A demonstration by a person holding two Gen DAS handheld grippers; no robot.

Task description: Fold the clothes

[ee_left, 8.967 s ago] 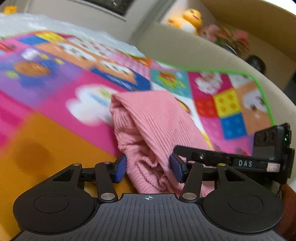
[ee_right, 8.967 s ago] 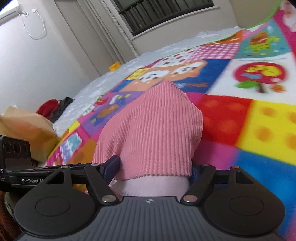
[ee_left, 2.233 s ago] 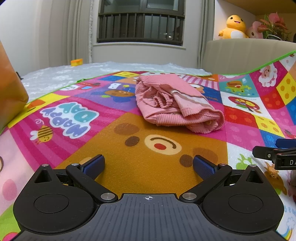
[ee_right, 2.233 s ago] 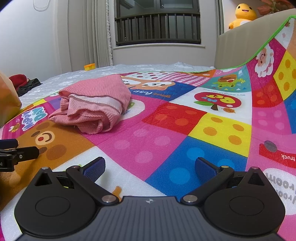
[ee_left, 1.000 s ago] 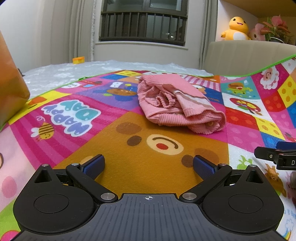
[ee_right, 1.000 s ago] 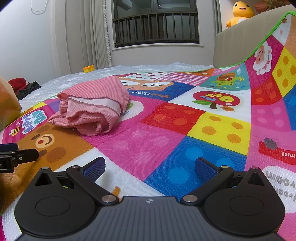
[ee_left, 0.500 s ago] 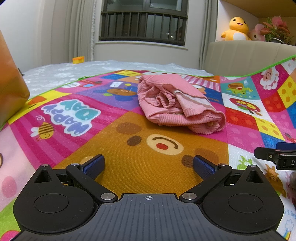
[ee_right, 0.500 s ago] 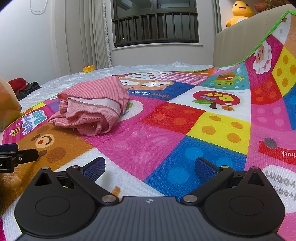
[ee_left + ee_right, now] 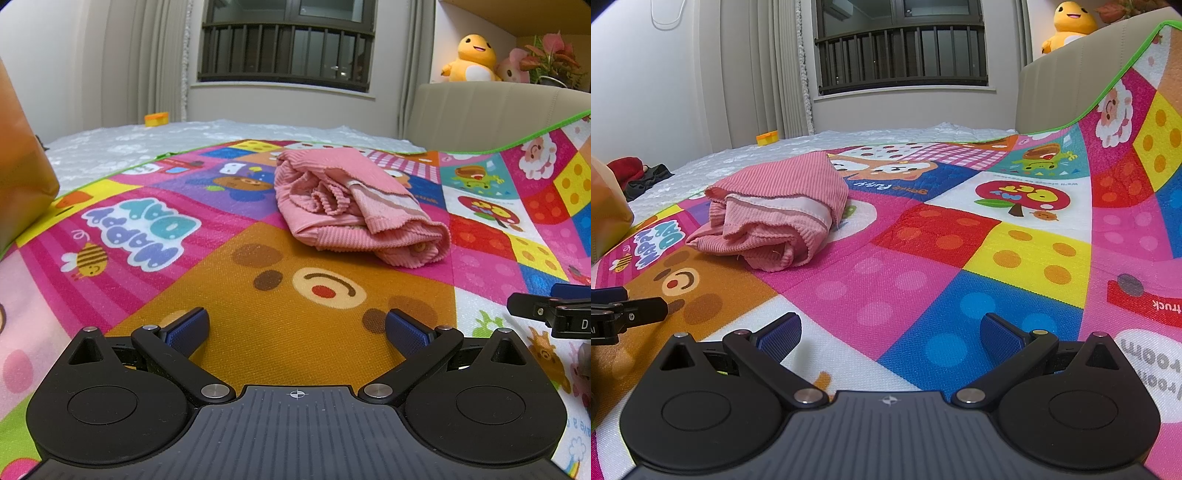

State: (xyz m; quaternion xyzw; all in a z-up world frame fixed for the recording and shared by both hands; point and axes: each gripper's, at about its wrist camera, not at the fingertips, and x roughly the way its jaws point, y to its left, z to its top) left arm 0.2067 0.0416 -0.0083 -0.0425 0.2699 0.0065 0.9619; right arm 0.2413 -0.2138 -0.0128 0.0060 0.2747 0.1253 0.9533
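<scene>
ribbed pink garment rolled, lumpy | woven play mat | both grippers empty

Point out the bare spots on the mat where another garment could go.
Free: the bear patch between the left tongs and the pink bundle; the blocks right of it, ahead of the right tongs. Crowded: the bundle's spot.

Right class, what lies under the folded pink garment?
The pink garment rests directly on the colourful play mat, across its pink and purple squares. Whatever mat picture sits beneath the bundle is covered and cannot be seen.
</scene>
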